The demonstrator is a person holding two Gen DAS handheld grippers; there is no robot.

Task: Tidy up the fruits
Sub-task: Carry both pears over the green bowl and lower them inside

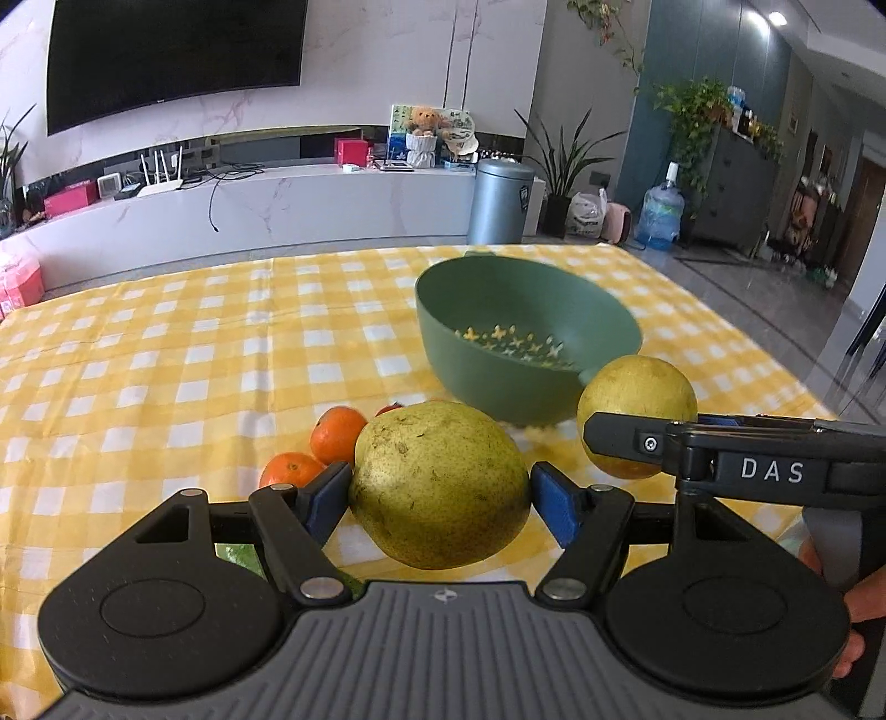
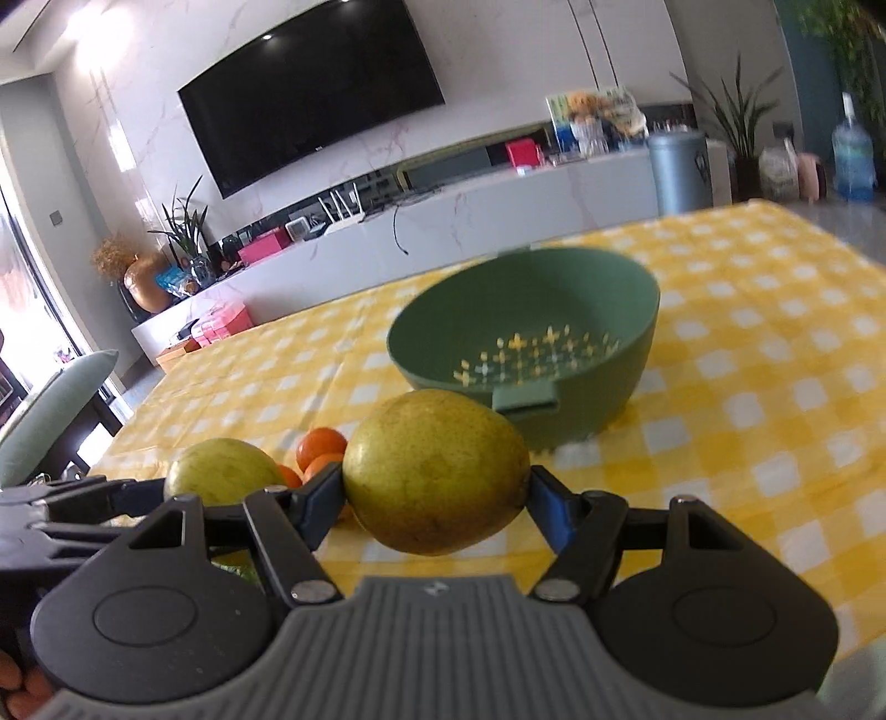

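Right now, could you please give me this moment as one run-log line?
left gripper: shut on large yellow-green pear | right gripper: shut on second yellow-green pear | green perforated plastic bowl: empty | small orange tangerines: on tablecloth

**Only one readable label here: "DAS"**

So the only lettering I can actually make out is "DAS" in white capitals, printed on the black body of the right hand-held gripper (image 1: 637, 437), seen side-on from the left wrist camera. There's a small logo on the TV's (image 1: 171, 50) bottom bezel and some marking on the grey bin (image 1: 498, 202), but both are too tiny and blurry to read.
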